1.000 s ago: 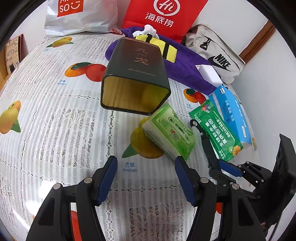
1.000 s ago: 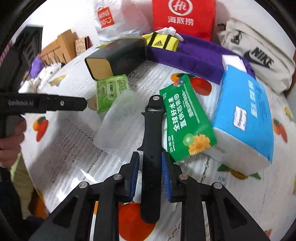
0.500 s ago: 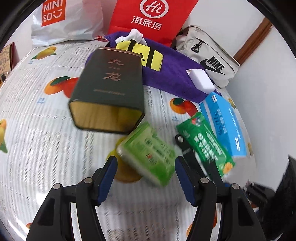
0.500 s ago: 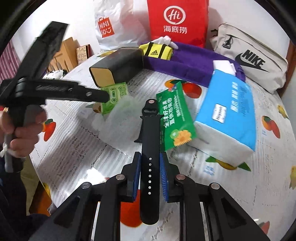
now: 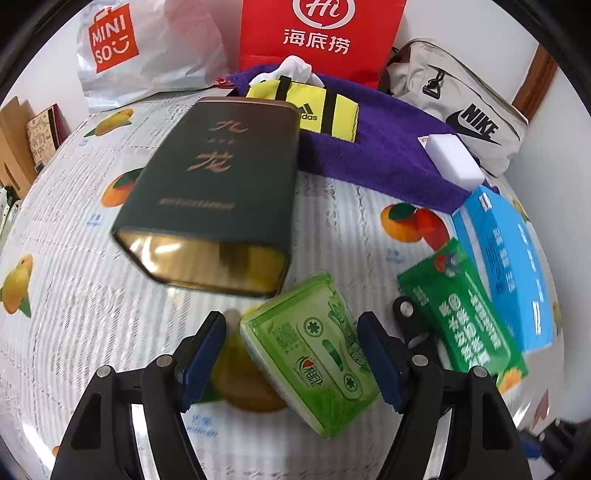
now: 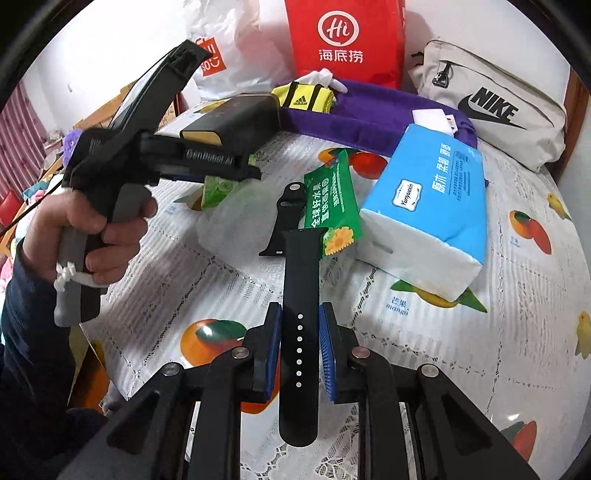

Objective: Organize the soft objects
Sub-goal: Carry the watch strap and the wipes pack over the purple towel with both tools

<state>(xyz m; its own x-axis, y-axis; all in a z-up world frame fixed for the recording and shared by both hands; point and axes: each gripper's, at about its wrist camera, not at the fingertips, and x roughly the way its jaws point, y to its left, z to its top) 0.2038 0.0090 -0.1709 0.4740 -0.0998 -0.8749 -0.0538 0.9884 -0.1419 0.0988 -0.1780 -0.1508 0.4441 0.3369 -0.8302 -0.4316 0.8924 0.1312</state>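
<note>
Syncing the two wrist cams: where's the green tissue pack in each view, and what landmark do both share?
Left wrist: green tissue pack sits low centre, between the opening fingers of the left gripper, untouched, just below the dark tin's open mouth.
Right wrist: only a corner shows, centre-left, under the left gripper.
Shared landmark: red bag at top centre.
</note>
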